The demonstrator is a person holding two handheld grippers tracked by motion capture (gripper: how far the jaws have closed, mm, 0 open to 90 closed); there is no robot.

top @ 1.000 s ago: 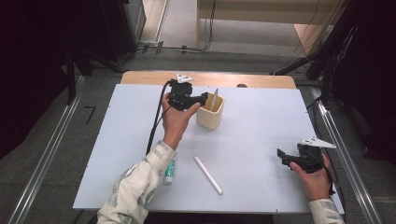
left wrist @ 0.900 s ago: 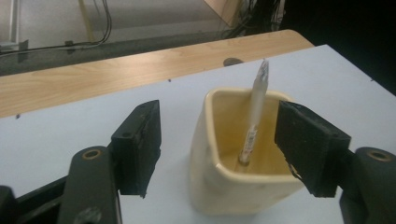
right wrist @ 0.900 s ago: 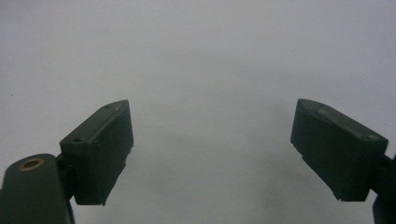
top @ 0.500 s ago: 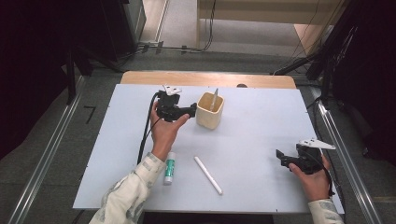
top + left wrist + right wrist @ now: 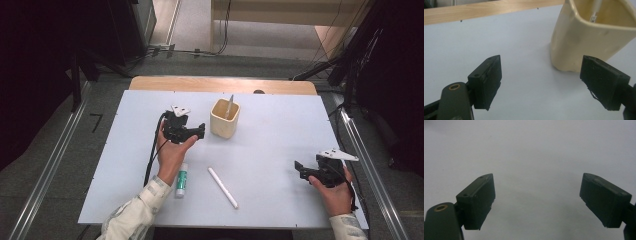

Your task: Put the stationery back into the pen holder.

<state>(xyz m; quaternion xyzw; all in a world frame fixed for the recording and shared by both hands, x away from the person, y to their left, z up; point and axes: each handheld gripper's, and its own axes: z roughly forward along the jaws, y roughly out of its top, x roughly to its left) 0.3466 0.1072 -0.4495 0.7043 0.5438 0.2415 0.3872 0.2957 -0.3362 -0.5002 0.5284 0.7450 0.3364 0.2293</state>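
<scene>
Now spread wide with nothing between its pads, the left gripper (image 5: 201, 132) hangs just beside the cream cup (image 5: 223, 119), its jaws having just been opening and pointing toward the cup's wall without touching it. Seen from the left gripper view, the left gripper (image 5: 541, 85) frames bare white tabletop, with the cup (image 5: 584, 42) ahead and toward the right-hand jaw, and a grey pen (image 5: 596, 10) leaning inside it. Behind that claw, nearer the person, a glue stick (image 5: 181, 179) lies beside the left forearm, and a white marker (image 5: 222, 187) lies slantwise a little farther off, both well clear of the jaws. Beyond the cup the white sheet ends at a wooden strip (image 5: 486, 10) along the table's far edge. Over near the sheet's right edge, the right gripper (image 5: 299, 170) is likewise parted and empty; in the right gripper view, the right gripper (image 5: 537, 200) faces only the open white table surface (image 5: 536, 150), with broad free room between it and the marker
</scene>
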